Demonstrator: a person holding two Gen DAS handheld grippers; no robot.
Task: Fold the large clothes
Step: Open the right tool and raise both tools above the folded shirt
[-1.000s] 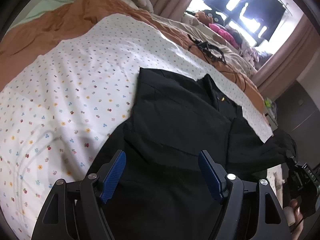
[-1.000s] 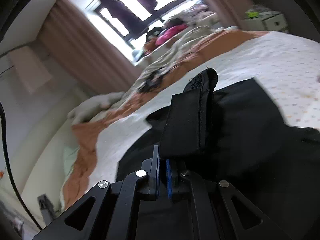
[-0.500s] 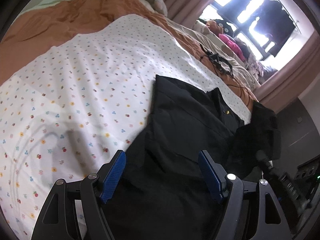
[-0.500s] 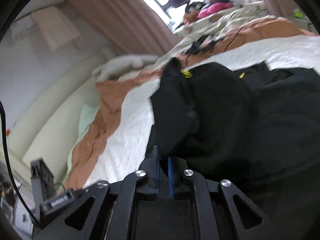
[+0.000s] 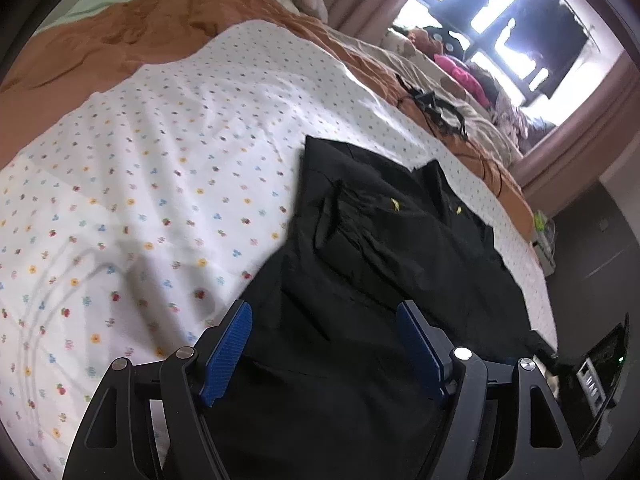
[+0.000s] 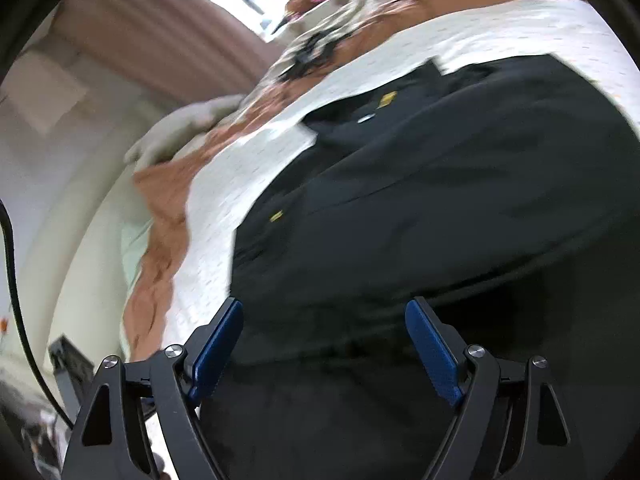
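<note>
Both hand-held grippers, left [image 5: 324, 316] and right [image 6: 324, 312], spread wide, empty; black garment [image 5: 380, 248] near edge hidden; right view blurred.

Your left gripper [image 5: 324, 312] is matte black, its two fingers built as open triangular frames with cut-out windows. Each finger carries a blue ribbed pad [image 5: 226, 354] on its inner face, fixed near round silver screws [image 5: 184, 353]. Your right gripper [image 6: 324, 312] looks the same: black frames, blue textured pads [image 6: 434, 356], silver screws [image 6: 475, 350]. A black cable [image 6: 14, 280] curves along its left edge.
</note>
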